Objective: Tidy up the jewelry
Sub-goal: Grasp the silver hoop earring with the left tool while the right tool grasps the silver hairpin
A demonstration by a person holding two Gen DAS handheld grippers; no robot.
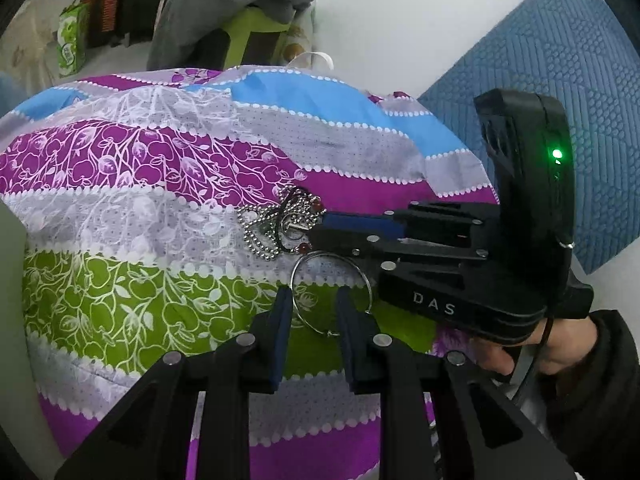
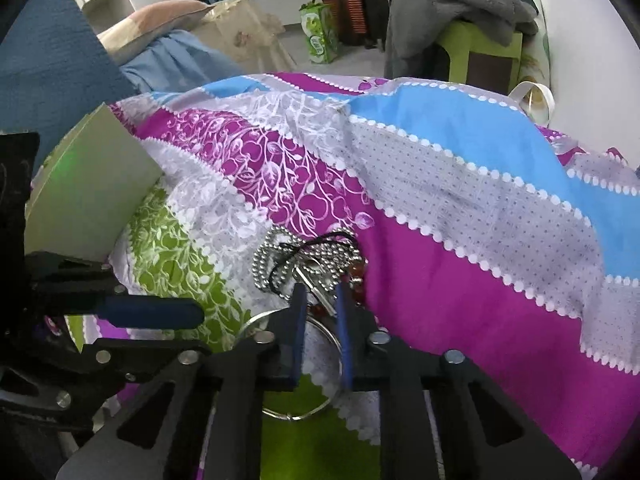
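A tangle of jewelry [image 1: 280, 224] lies on the striped cloth [image 1: 120, 208]: a silver ball chain, a black cord and red beads. A large silver hoop [image 1: 298, 276] lies just in front of it. My left gripper [image 1: 313, 300] is open, its fingers standing either side of the hoop's near part. My right gripper [image 2: 322, 294] comes in from the right of the left wrist view [image 1: 320, 226], its jaws narrowly apart around the tangle's metal piece and beads [image 2: 318, 286]. The ball chain [image 2: 276, 264] and hoop [image 2: 324, 336] show in the right wrist view.
A pale box [image 2: 92, 196] stands at the cloth's left edge. A blue quilted cushion [image 1: 560, 92] lies behind on the right. A green stool with grey clothes [image 1: 248, 4] and a green carton [image 1: 72, 36] stand on the floor beyond.
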